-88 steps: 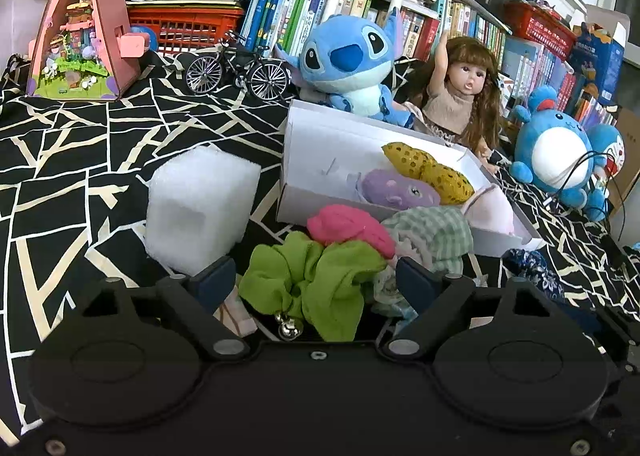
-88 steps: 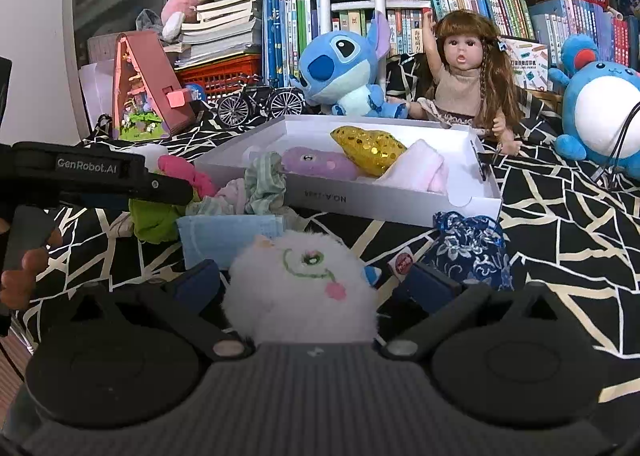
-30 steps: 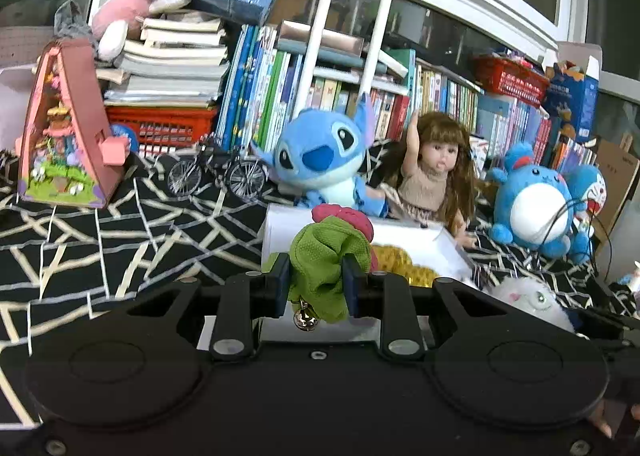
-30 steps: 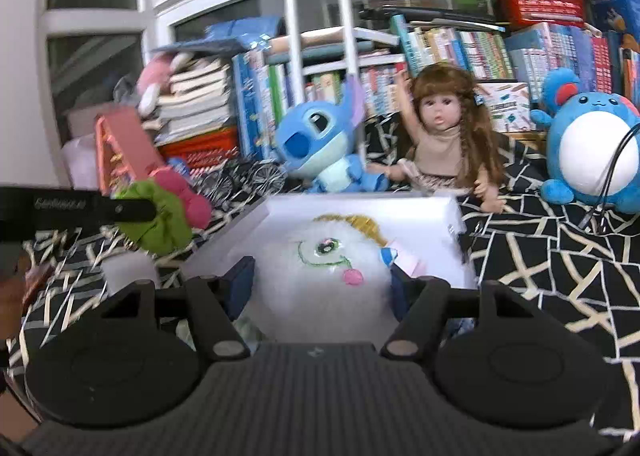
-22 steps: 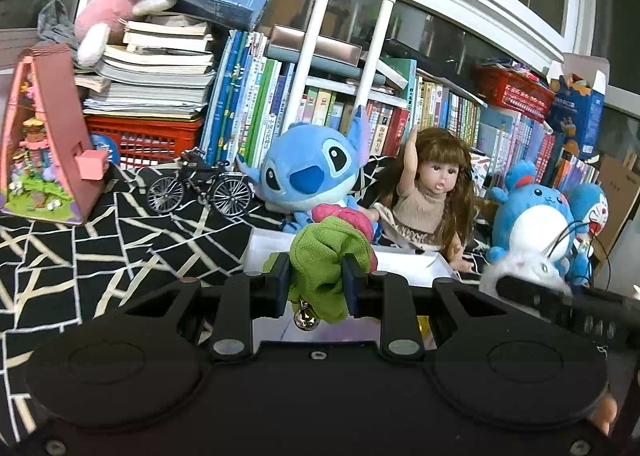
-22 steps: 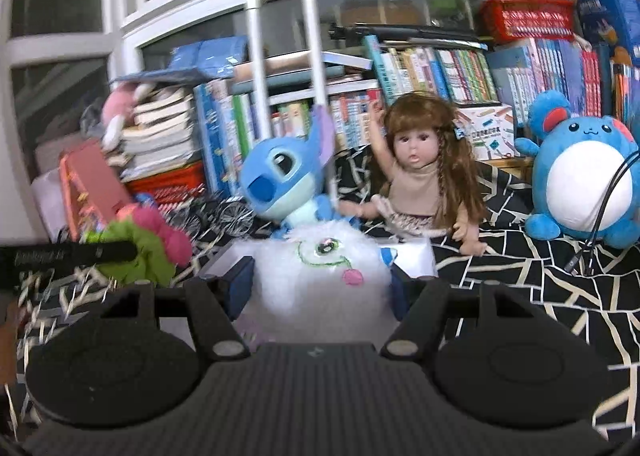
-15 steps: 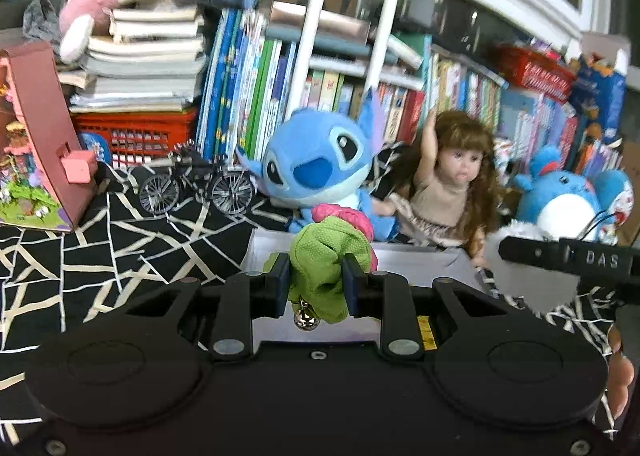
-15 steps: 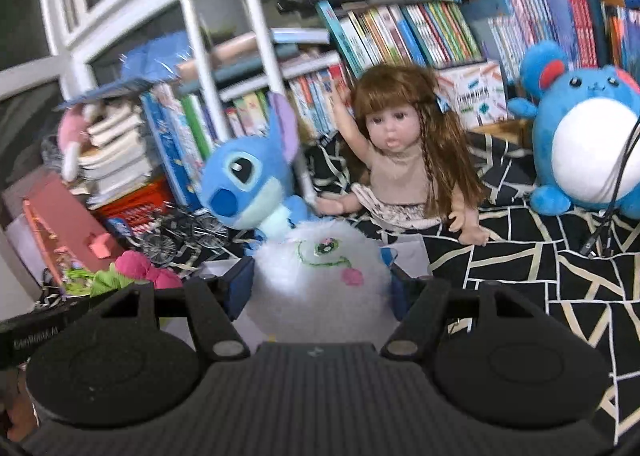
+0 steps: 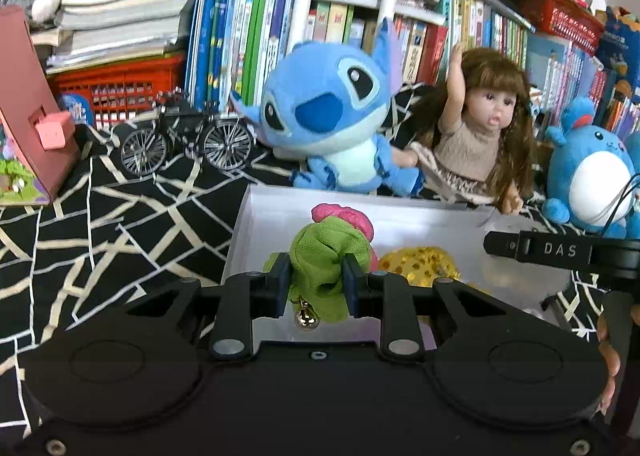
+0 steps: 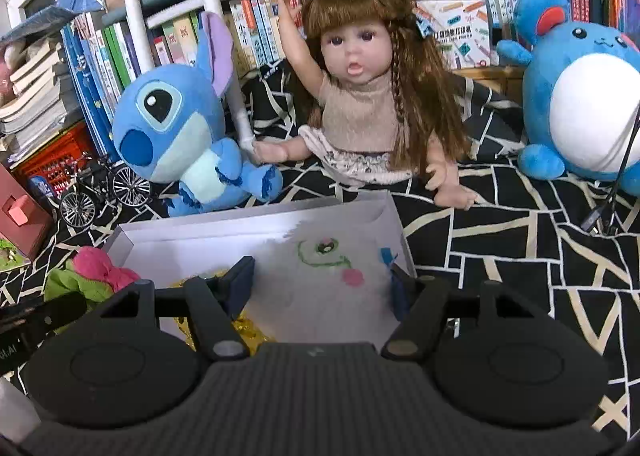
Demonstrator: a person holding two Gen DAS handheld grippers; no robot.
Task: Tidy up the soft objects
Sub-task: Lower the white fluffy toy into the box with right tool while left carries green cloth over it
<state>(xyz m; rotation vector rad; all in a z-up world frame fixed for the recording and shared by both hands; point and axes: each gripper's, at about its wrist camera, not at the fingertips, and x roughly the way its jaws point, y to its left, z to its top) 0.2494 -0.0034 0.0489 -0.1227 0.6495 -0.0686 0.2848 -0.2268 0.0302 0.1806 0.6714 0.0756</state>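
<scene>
My left gripper [image 9: 316, 284] is shut on a green fabric scrunchie [image 9: 326, 256] with a pink one [image 9: 348, 216] behind it and a small gold bell hanging below. It hangs over the left part of the white box [image 9: 256, 212]. A gold sequin pouch [image 9: 418, 262] lies inside the box. My right gripper [image 10: 322, 286] is shut on a white fluffy plush ball [image 10: 320, 276] with a green eye and pink cheek, held over the right part of the white box [image 10: 384, 208]. The green and pink scrunchies [image 10: 88, 272] show at the left of the right wrist view.
A blue Stitch plush [image 9: 324, 116], a long-haired doll [image 9: 480, 128] and a round blue plush [image 9: 588, 172] sit behind the box on a black-and-white patterned cloth [image 9: 120, 224]. A toy bicycle [image 9: 184, 140], a pink toy house [image 9: 28, 108] and bookshelves stand at the back.
Both grippers have moved forward and lower, carrying their loads over the white box. The box interior and the gold pouch now show beneath them. Both grips are unchanged.
</scene>
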